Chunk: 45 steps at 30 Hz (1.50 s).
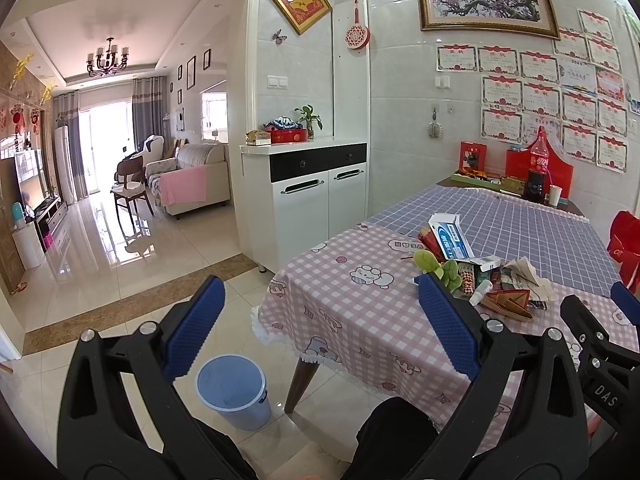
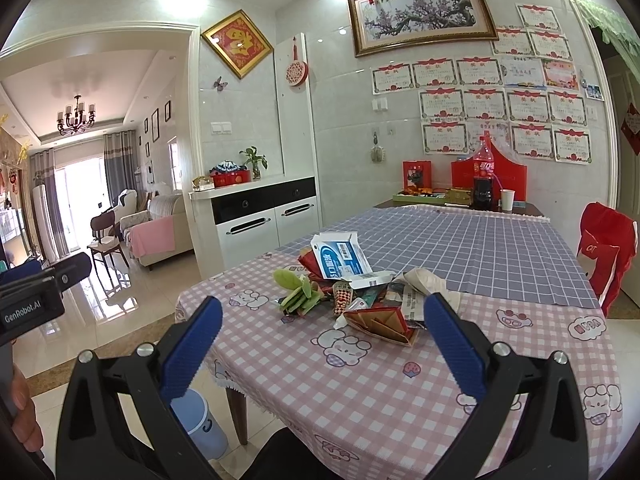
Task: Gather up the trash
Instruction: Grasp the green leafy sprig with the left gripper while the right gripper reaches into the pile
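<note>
Nothing collected yet: both grippers wide open.

Left wrist view: left gripper (image 1: 320,320) spread empty above the empty blue bin (image 1: 232,390) on the floor. Right wrist view: right gripper (image 2: 320,340) released, trash pile (image 2: 356,292) untouched on the table (image 2: 400,400).

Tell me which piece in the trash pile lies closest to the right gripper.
The folded red-and-tan paper piece, at the pile's near edge before the open right gripper. The blue-and-white box and green leaves lie farther back.
</note>
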### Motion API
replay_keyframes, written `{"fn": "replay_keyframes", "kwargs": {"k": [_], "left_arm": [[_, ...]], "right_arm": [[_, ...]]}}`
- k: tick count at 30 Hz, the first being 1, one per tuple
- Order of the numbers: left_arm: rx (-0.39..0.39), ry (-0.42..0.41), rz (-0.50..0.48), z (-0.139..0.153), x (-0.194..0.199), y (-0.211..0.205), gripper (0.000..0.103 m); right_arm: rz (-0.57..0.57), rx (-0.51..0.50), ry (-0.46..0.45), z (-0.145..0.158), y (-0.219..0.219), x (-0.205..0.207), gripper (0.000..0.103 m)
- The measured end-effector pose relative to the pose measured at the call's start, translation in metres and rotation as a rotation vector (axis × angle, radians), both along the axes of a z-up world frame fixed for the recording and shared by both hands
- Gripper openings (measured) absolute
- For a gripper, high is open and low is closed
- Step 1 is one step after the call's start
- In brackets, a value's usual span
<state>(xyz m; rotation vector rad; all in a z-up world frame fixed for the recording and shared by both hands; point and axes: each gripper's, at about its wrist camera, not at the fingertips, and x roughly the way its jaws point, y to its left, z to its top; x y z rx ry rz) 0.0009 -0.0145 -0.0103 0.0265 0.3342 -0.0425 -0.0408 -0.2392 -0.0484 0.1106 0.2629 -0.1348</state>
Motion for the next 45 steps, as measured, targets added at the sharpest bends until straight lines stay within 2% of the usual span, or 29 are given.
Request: {"fn": "replay_keyframes", "kwargs": {"k": [13,19,27,29,34,40,42,44,45], "left_arm": [[0.025,0.066,-0.021,-0.020,0.024,-0.011,0.095],[0.038,0.169,-0.113,-0.045,0.065,-0.037,0.095],[0.094,0.251,-0.232,-0.072,0.116,-0.092,0.095],[0.083,0.265,-0.257,-0.077,0.130,-0.102,0.095],[0.075,0.294,-0.312,-0.086,0.169,-0.128,0.095],[0.073,0.333,-0.320,-0.100,0.208,-0.151,0.095],[0.073,0.357,-0.327,-0.107,0.225,-0.159,0.090],[0.070,0.393,-0.337,-0.114,0.238,-0.164,0.077],[0.066,0.403,-0.338,-0.116,0.242,-0.164,0.074]], "right_arm": [[-0.027,0.044,0.047,-0.015,-0.021,0.015,0.099],[-0.083,0.093,0.107,-0.040,-0.053,0.038,0.099],[-0.156,0.118,0.221,-0.072,-0.094,0.085,0.099],[-0.172,0.121,0.245,-0.077,-0.104,0.098,0.099],[-0.190,0.133,0.274,-0.077,-0.120,0.122,0.099],[-0.181,0.130,0.302,-0.073,-0.124,0.153,0.099],[-0.174,0.137,0.315,-0.073,-0.125,0.161,0.099],[-0.159,0.143,0.325,-0.073,-0.126,0.170,0.099],[-0.153,0.145,0.328,-0.073,-0.126,0.173,0.099]]}}
